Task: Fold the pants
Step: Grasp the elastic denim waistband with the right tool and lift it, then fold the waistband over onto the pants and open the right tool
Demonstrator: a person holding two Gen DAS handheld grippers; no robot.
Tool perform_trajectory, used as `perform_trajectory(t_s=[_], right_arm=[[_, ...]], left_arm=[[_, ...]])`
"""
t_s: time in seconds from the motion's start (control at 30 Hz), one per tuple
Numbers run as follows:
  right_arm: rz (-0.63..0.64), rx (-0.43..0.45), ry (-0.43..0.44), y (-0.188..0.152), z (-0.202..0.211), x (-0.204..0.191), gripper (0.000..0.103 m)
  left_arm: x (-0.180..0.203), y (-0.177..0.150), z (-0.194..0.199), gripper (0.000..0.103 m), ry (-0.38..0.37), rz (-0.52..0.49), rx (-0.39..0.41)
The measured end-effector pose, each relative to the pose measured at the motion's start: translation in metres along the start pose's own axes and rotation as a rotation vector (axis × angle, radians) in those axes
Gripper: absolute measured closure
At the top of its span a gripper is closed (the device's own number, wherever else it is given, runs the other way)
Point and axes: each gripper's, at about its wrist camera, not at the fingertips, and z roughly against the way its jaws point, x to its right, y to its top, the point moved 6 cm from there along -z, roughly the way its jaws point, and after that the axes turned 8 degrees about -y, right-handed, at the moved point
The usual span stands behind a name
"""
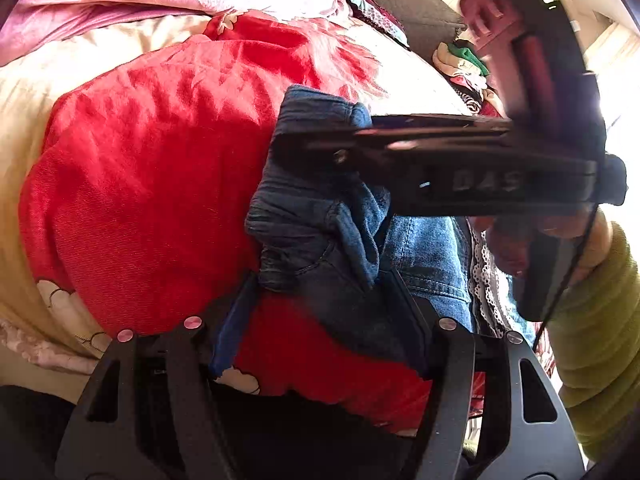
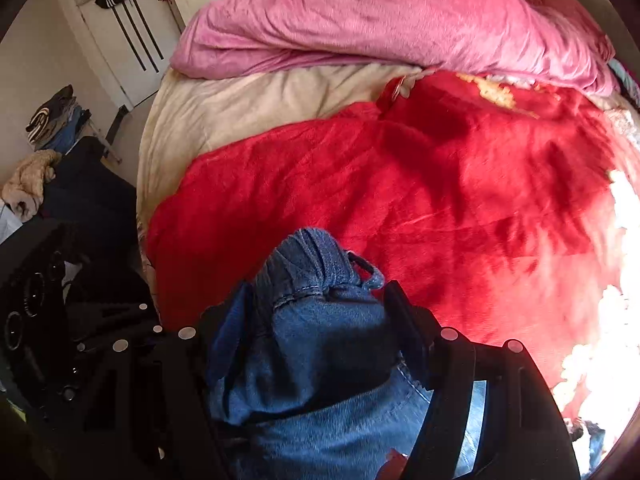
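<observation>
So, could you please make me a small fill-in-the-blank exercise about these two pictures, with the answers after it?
1. Both tongs, left and right, hold blue ____ pants.
2. Under the pants lies a ____ blanket.
3. At the far side of the bed lies a crumpled ____ quilt.
4. The person's sleeve is ____.

Missing words: denim; red; pink; green

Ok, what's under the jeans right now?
The red blanket shows beneath and all around the jeans, spread over a cream cover. Each claw (left, right) is bunching denim, so what lies directly beneath that bunch is hidden.
</observation>
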Motion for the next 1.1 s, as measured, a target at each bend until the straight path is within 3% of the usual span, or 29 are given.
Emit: perform_trajectory(t_s=[0.03, 0.07, 0.17, 0.3, 0.57, 0.67, 0.87, 0.93, 1.0, 1.07, 1.1], right_arm=[[0.000, 0.004, 0.018, -0.001, -0.002, 0.000, 0.040], [-0.004, 0.003, 0.040, -0.002, -0.002, 0.000, 0.052], [-0.021, 0.042, 0.065, -0.006, 0.011, 0.004, 0.065], [-0.079, 0.136, 0.146, -0.014, 0.048, 0.016, 0.069], [-0.156, 0.288, 0.196, -0.044, 0.120, 0.050, 0.069], [-0.182, 0.322, 0.181, -0.054, 0.138, 0.065, 0.069], [-0.234, 0.378, 0.157, -0.083, 0.168, 0.095, 0.066], [-0.256, 0.389, 0.141, -0.092, 0.174, 0.104, 0.062], [-0.299, 0.406, 0.131, -0.105, 0.183, 0.115, 0.046], [-0.356, 0.433, 0.107, -0.122, 0.193, 0.128, 0.036], [-0.376, 0.446, 0.094, -0.132, 0.199, 0.134, 0.036]], left_arm=[[0.000, 0.000, 0.000, 0.045, 0.001, 0.001, -0.001], [0.000, 0.000, 0.000, 0.044, -0.001, 0.003, 0.000], [0.001, 0.000, 0.002, 0.041, -0.013, 0.014, 0.006], [0.013, 0.001, 0.007, 0.030, -0.053, 0.009, 0.021], [0.050, 0.004, -0.011, 0.026, -0.204, 0.039, -0.014], [0.077, 0.009, -0.019, 0.035, -0.268, 0.022, -0.031], [0.124, 0.014, -0.029, 0.038, -0.270, -0.068, -0.039], [0.139, 0.013, -0.032, 0.038, -0.280, -0.096, -0.048], [0.155, 0.008, -0.036, 0.038, -0.291, -0.132, -0.063], [0.170, -0.001, -0.043, 0.038, -0.315, -0.176, -0.096], [0.177, -0.007, -0.046, 0.038, -0.326, -0.203, -0.116]])
